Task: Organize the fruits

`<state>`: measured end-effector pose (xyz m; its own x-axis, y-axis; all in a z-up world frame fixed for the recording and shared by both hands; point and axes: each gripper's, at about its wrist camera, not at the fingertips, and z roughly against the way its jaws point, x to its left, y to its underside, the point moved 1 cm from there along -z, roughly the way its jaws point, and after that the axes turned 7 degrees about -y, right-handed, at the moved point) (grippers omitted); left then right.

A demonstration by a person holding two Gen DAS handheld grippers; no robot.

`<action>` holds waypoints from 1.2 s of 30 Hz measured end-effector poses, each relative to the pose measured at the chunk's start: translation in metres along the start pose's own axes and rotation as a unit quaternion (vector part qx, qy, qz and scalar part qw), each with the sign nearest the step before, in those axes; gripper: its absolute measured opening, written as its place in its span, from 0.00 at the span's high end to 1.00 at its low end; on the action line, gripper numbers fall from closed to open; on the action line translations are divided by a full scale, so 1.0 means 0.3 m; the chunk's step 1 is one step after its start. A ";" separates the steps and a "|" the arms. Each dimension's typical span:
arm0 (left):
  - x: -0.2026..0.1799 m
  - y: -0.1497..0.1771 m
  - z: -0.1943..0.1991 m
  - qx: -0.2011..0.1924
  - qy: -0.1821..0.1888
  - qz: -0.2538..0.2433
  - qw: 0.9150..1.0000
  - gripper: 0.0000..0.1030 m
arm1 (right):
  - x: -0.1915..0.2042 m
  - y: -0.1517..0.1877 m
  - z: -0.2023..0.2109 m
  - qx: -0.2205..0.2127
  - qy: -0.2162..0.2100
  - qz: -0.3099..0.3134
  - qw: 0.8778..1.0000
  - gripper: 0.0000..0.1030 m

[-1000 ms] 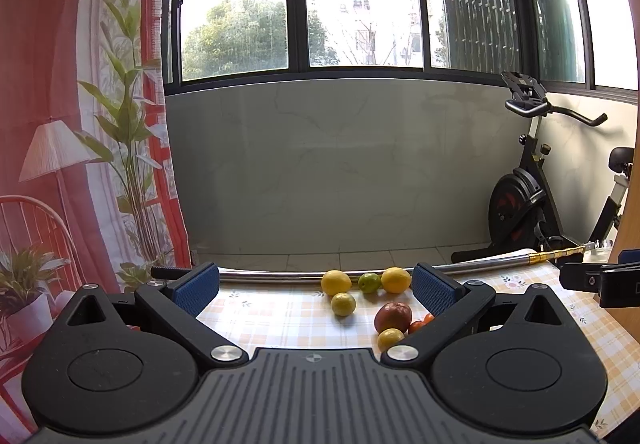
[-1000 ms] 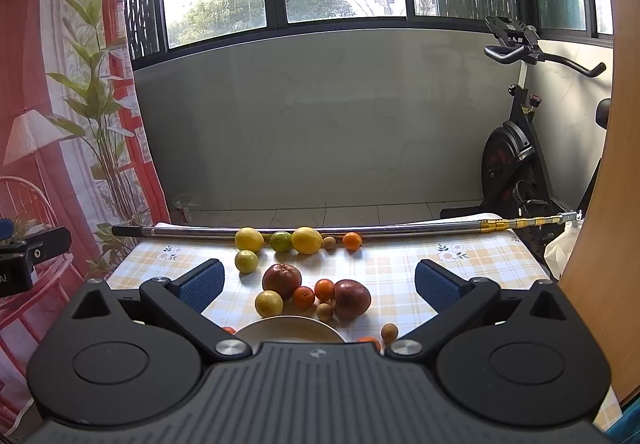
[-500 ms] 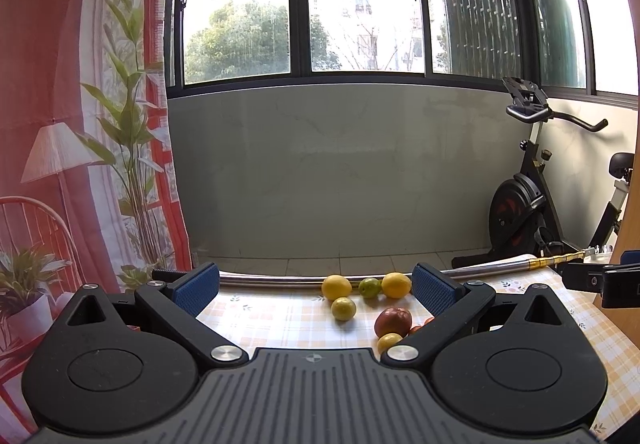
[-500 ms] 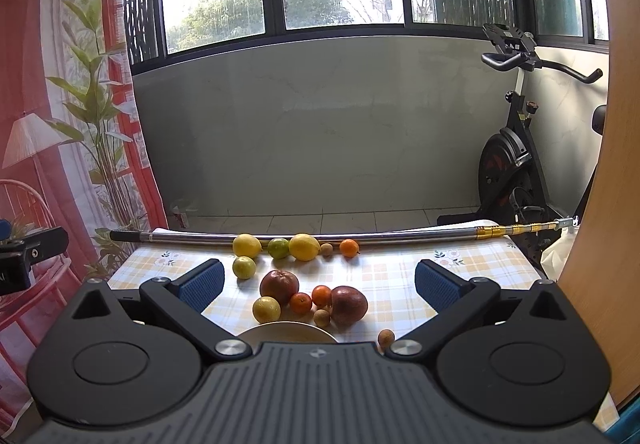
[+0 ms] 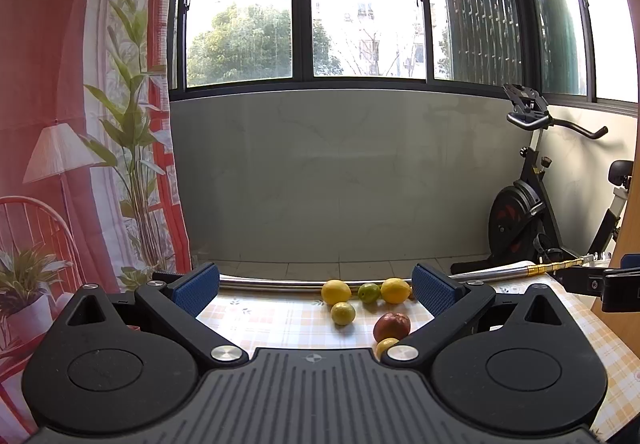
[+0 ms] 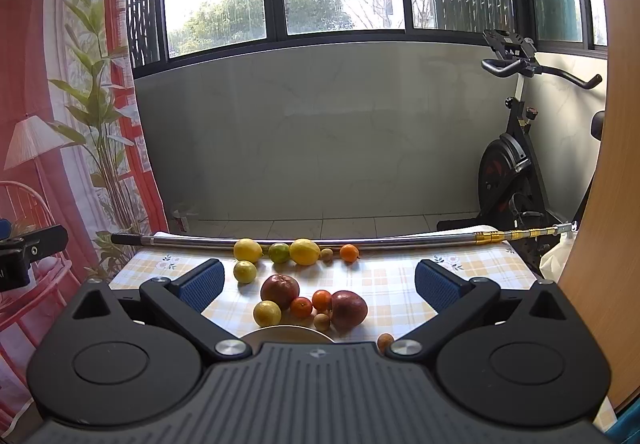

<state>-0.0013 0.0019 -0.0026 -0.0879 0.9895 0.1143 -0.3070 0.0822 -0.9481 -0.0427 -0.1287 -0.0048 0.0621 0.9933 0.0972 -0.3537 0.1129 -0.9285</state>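
Note:
Several fruits lie on a checked tablecloth [image 6: 392, 276]. In the right wrist view: two lemons [image 6: 305, 251], a green lime [image 6: 279, 252], a small orange [image 6: 349, 252] along a metal pole, two dark red apples [image 6: 280, 290], small tangerines [image 6: 301, 307] and a yellow citrus [image 6: 267, 313]. A pale plate rim [image 6: 288, 332] shows just under my right gripper [image 6: 316, 282], which is open and empty above the table's near side. My left gripper [image 5: 316, 288] is open and empty, held above the table; lemons [image 5: 336, 292] and an apple [image 5: 392, 326] lie ahead of it.
A long metal pole [image 6: 380, 240] lies across the table's far edge. An exercise bike [image 6: 508, 172] stands at the back right. A wooden panel [image 6: 600, 244] rises at the right. A printed curtain [image 5: 60, 124] hangs at the left.
Both views have tilted up a little and both grippers have drawn slightly back, so the fruits sit lower in frame. No fruit has moved.

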 end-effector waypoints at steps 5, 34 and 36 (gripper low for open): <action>-0.001 0.001 0.006 -0.002 0.000 0.001 1.000 0.00 | 0.001 0.002 0.006 -0.003 0.001 0.002 1.000 0.00; 0.005 0.002 0.044 -0.011 0.002 0.006 1.000 0.00 | 0.030 0.000 0.062 -0.023 0.008 0.015 1.000 0.00; 0.009 0.001 0.035 -0.007 0.002 0.009 1.000 0.00 | 0.028 -0.002 0.061 -0.022 0.007 0.014 1.000 0.00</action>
<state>-0.0116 0.0034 0.0004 -0.0900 0.9913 0.0958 -0.2924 0.0657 -0.9540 -0.0592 -0.1200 0.0032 0.0667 0.9955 0.0667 -0.3139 0.0844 -0.9457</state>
